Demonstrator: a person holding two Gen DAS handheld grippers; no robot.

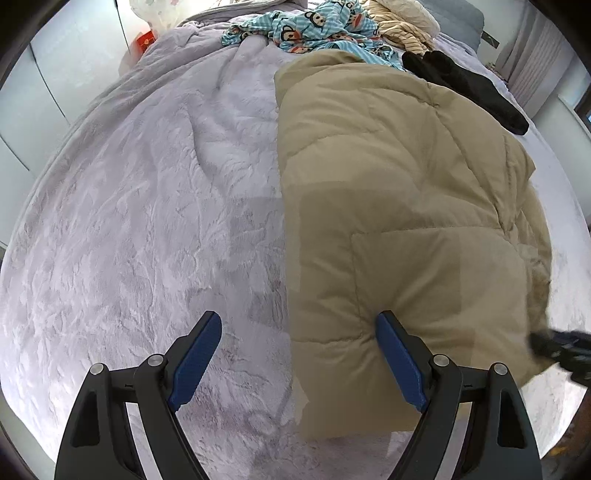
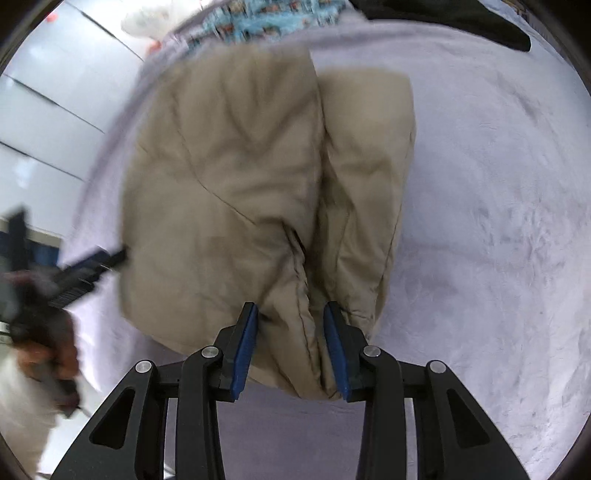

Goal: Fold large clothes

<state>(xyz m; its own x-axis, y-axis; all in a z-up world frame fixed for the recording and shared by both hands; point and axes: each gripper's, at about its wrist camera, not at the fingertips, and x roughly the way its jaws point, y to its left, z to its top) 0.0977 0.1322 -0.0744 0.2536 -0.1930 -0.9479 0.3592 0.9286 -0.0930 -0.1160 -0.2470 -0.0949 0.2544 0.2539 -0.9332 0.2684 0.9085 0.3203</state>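
Note:
A tan quilted puffer jacket (image 1: 399, 206) lies folded lengthwise on a lilac fleece blanket (image 1: 140, 206) on a bed. My left gripper (image 1: 297, 325) is open above the jacket's near left edge, its right finger against the fabric. In the right wrist view the jacket (image 2: 240, 177) is blurred; my right gripper (image 2: 290, 314) is closed on a bunched fold at its near end. The left gripper (image 2: 85, 266) shows at the jacket's left edge there. The right gripper (image 1: 561, 350) appears at the far right in the left wrist view.
At the head of the bed lie a blue monkey-print garment (image 1: 314, 26), a beige striped garment (image 1: 402, 26) and a black garment (image 1: 465, 85). White wardrobe doors (image 1: 44, 88) stand at the left. Bare blanket (image 2: 491, 206) stretches to the jacket's right.

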